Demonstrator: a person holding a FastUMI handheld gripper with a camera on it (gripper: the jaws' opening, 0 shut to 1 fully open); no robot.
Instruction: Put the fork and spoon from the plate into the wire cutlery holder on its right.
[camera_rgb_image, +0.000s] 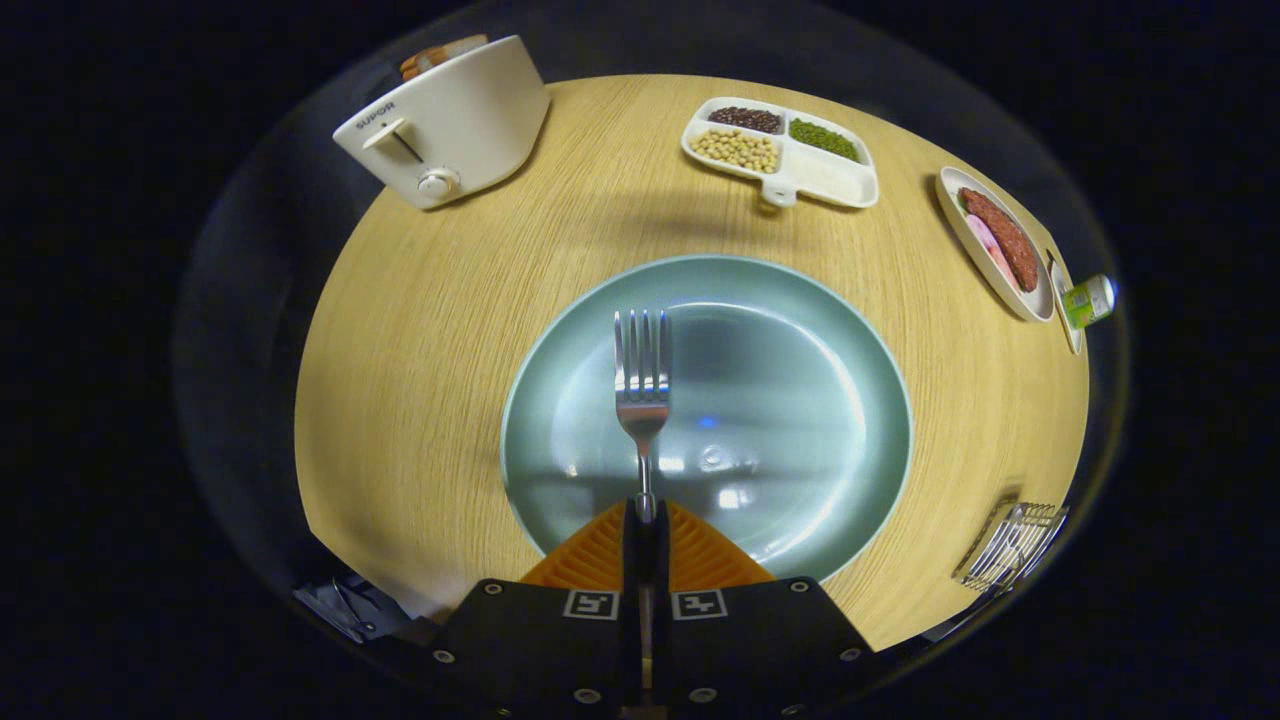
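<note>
My gripper (643, 512) is shut on the handle of a silver fork (641, 375). The fork sticks out straight ahead of the fingertips, tines pointing away, held above a pale blue-green plate (800, 330) that lies on the round wooden table. The plate holds nothing else that I can see. The wire cutlery holder (1012, 545) stands to the right of the plate, near the table's edge and off to the right of my fingers.
A white toaster (450, 120) stands at the far left of the table. Beyond the plate is a white divided tray (830, 178) of beans. At the far right lie a white dish (1030, 300) with meat slices and a small green bottle (1088, 300).
</note>
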